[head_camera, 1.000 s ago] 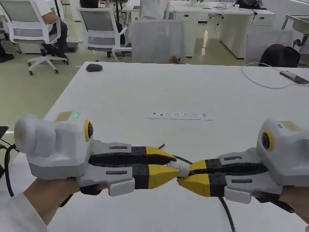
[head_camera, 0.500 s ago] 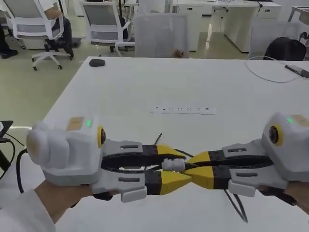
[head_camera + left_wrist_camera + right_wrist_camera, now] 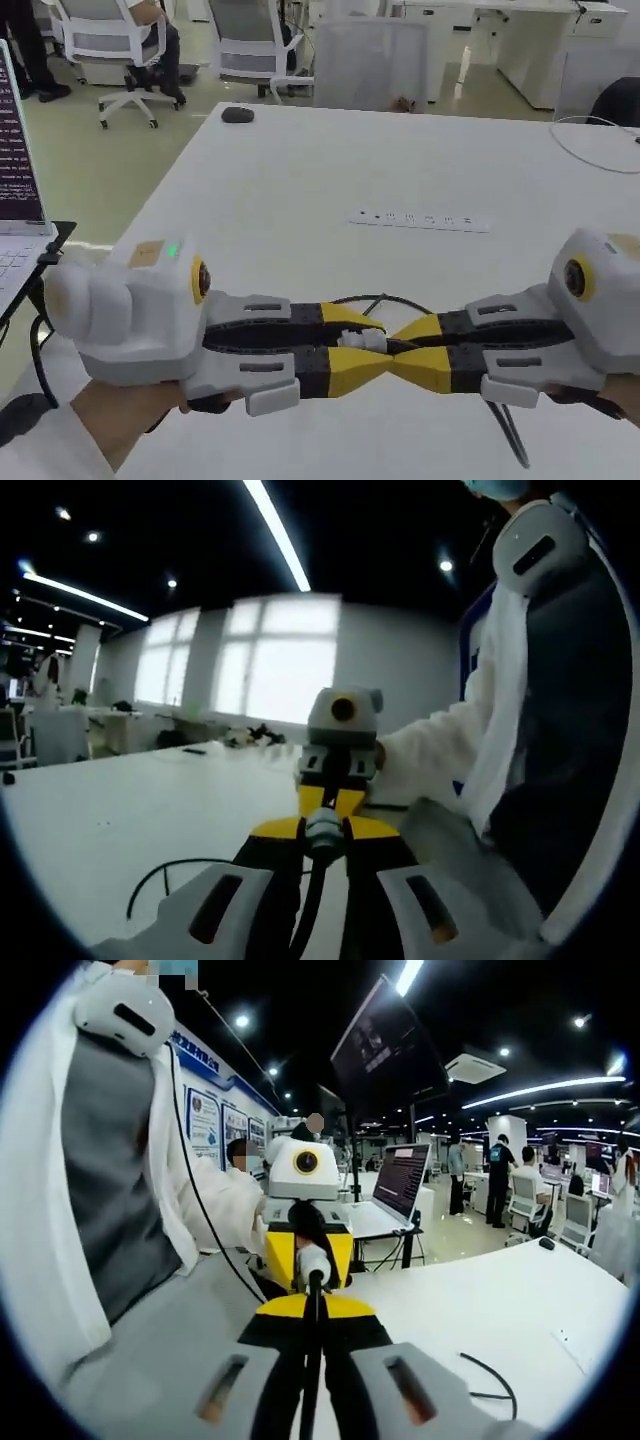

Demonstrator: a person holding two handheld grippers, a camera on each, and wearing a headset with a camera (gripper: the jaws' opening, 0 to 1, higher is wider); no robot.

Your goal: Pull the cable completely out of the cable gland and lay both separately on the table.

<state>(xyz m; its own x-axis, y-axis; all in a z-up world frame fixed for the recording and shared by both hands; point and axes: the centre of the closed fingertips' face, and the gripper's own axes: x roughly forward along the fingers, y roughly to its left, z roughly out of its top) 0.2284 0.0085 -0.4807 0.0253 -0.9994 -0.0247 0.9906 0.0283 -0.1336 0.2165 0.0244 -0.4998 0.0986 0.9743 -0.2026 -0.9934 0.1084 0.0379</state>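
Held the cable gland [image 3: 362, 340] in the shut jaws of the left gripper [image 3: 383, 347] and the cable [image 3: 380, 297] in the closed jaws of the right gripper [image 3: 397, 351], tip to tip over the counter [image 3: 300, 180]. Judged mid-pull, not yet separated; called next for a straight draw apart.

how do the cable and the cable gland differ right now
The cable is black, long and thin; the cable gland is white and stubby. The right claw is shut on the cable, the left claw on the cable gland. Shared: they are joined, the cable running into the cable gland.
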